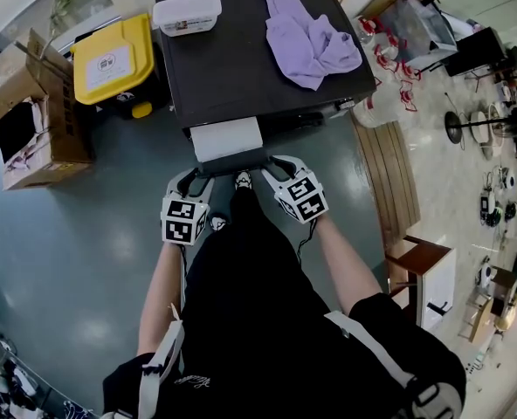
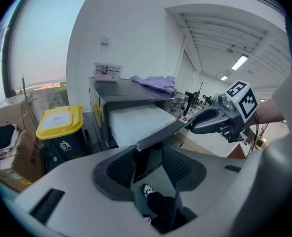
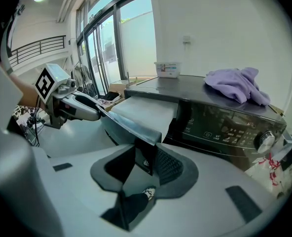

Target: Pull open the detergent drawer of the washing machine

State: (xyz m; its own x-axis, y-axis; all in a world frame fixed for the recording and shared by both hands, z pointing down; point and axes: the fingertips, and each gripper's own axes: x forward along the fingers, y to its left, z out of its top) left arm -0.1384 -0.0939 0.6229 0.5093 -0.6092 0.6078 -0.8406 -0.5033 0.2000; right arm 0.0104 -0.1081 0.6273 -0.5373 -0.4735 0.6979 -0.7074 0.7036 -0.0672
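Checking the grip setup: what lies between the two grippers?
In the head view the detergent drawer's front panel spans from the left gripper to the right gripper, both clamped on it; a shoe shows below.

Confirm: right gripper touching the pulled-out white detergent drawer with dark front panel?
Touching. The right gripper view shows the right gripper closed on the detergent drawer, with its dark front panel clamped between both jaws.

Left gripper (image 1: 196,177) and right gripper (image 1: 276,166), side by side, tilted downward, clamped.
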